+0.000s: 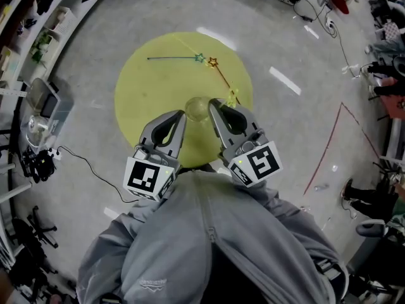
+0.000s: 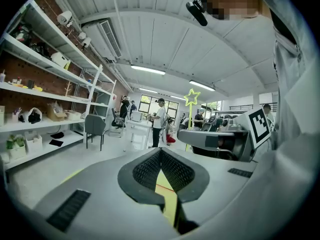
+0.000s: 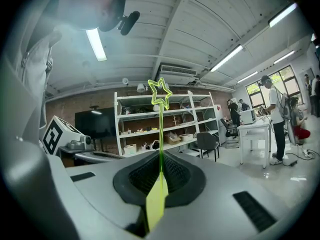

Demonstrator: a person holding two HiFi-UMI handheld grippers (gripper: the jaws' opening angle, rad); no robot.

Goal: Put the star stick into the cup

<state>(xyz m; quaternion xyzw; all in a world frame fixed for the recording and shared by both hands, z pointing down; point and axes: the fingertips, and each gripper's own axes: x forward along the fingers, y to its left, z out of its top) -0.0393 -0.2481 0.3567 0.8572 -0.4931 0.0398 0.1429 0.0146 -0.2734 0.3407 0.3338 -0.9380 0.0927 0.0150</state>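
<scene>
A yellow-green star stick [image 3: 160, 134] stands between the jaws of my right gripper [image 3: 161, 161], which is shut on its lower end; its star [image 3: 160, 93] points away from me. From above, that star [image 1: 233, 95] shows just past the right gripper [image 1: 226, 106]. A clear cup [image 1: 197, 108] sits on the round yellow table [image 1: 145, 87] between the two gripper tips. My left gripper [image 1: 179, 114] hovers left of the cup, and its jaws [image 2: 161, 156] are shut with nothing in them. Two more star sticks, one blue-green [image 1: 199, 57] and one orange [image 1: 213, 62], lie at the table's far side.
The table stands on a grey floor with a black cable [image 1: 88, 163] at the left and red tape lines [image 1: 329, 151] at the right. Shelves [image 2: 45, 94], a chair [image 2: 95, 126] and several people [image 2: 159, 121] fill the room around.
</scene>
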